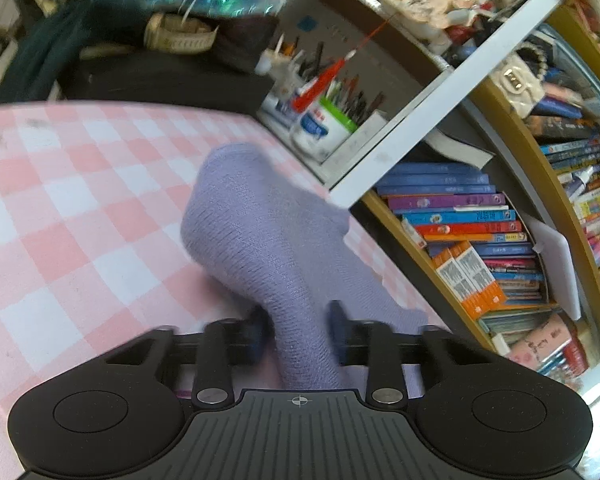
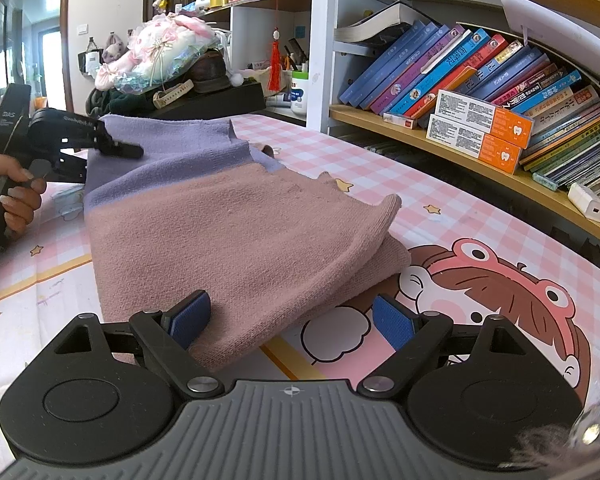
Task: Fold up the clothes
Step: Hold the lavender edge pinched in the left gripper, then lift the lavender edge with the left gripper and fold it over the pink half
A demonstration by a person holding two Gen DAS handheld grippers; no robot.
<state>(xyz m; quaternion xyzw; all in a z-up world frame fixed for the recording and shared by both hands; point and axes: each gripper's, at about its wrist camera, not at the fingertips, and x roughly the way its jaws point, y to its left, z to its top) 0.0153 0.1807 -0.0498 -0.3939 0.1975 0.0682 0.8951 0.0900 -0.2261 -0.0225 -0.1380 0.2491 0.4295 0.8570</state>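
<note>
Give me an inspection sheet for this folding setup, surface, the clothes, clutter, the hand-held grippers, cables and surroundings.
Surface: table under a pink checked cloth with a cartoon print.
Job's things: one knitted sweater, pink body with a purple top band, partly folded; a purple part is lifted.
Clutter: nothing seen on the cloth besides the sweater.
Grippers: left hand-held gripper pinches the purple knit; a hand holds its handle. Right hand-held gripper is open, its left pad over the pink hem, gripping nothing.
Cables: nothing seen.
Surroundings: bookshelf of leaning books to the right, pen pots, a pile of bags and fabric behind the table.
</note>
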